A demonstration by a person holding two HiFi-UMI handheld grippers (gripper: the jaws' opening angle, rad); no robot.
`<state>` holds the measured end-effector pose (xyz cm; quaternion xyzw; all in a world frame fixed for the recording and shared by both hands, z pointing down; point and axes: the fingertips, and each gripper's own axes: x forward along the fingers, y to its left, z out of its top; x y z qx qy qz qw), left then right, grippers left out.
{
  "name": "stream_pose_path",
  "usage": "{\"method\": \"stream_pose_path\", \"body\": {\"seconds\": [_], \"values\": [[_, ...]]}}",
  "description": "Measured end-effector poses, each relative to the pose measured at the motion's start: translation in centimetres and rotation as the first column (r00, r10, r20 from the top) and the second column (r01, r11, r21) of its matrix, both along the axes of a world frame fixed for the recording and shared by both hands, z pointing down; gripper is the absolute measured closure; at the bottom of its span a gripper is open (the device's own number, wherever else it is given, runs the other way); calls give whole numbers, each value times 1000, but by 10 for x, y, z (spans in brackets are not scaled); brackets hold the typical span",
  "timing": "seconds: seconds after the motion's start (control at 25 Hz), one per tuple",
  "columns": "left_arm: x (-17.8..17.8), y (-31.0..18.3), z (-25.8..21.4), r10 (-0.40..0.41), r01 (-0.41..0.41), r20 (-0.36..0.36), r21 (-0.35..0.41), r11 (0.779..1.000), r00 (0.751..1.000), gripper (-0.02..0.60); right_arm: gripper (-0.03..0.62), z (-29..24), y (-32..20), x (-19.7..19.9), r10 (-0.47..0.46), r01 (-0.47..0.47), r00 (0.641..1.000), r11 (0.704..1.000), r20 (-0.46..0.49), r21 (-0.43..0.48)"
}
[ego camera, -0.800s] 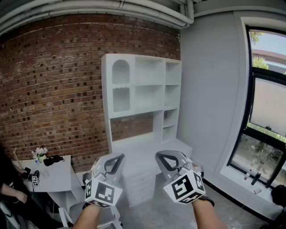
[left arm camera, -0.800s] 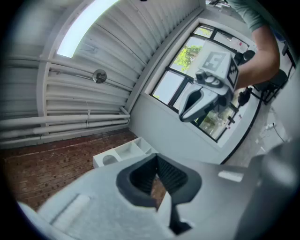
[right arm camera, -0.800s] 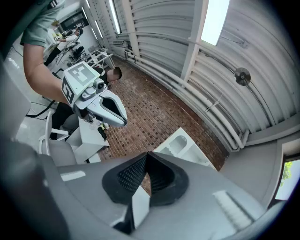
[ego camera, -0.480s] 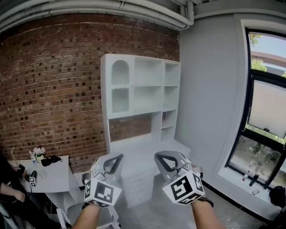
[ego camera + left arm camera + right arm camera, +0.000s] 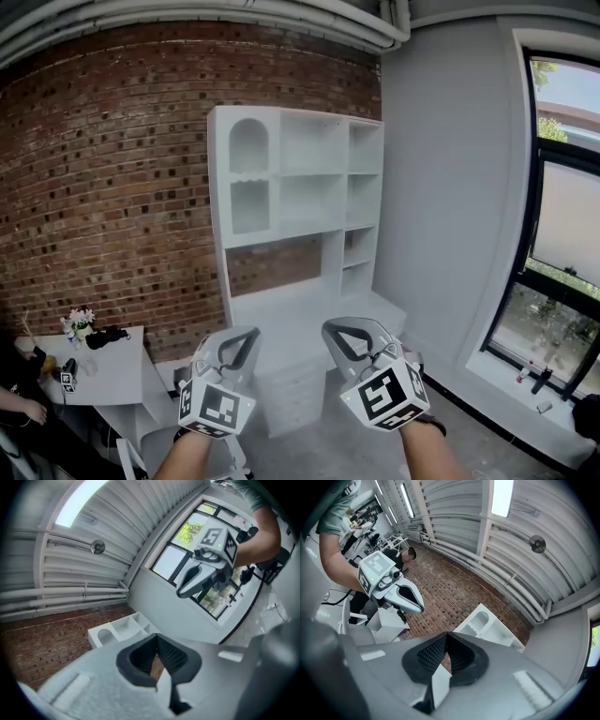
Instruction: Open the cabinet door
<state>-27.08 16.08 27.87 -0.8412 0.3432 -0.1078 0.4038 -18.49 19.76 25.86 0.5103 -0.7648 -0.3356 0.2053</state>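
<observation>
Little changed over the last second. Both hands kept nearly the same pose, and the white cabinet (image 5: 295, 216) sat a touch larger in the head view, so the person had probably edged closer. Left gripper (image 5: 234, 336) and right gripper (image 5: 349, 330) were level, jaws together on each, nothing between them. Cabinet was straight ahead of the jaws, well apart, against the brick wall (image 5: 112, 187). No contact yet, and I couldn't pick out the door itself from here. Judgement: approach phase, opening not begun. Jaws would have to part before taking a handle.
</observation>
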Motion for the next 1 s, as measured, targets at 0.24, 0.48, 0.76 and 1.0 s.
{"method": "stream_pose_path", "body": {"seconds": [0.24, 0.48, 0.76, 1.0], "values": [[49, -44, 7, -38, 38, 15, -19, 999, 999, 580, 588, 7, -43, 51, -28, 28, 1000, 1000, 5, -4], [115, -87, 17, -76, 77, 26, -36, 996, 997, 580, 588, 15, -90, 117, -67, 67, 998, 998, 3, -13], [168, -116, 28, -105, 107, 46, -50, 993, 993, 580, 588, 19, -122, 168, -102, 102, 995, 995, 7, -7], [194, -145, 31, -113, 117, 70, -55, 992, 991, 580, 588, 26, -154, 195, -111, 112, 993, 994, 39, -18]]}}
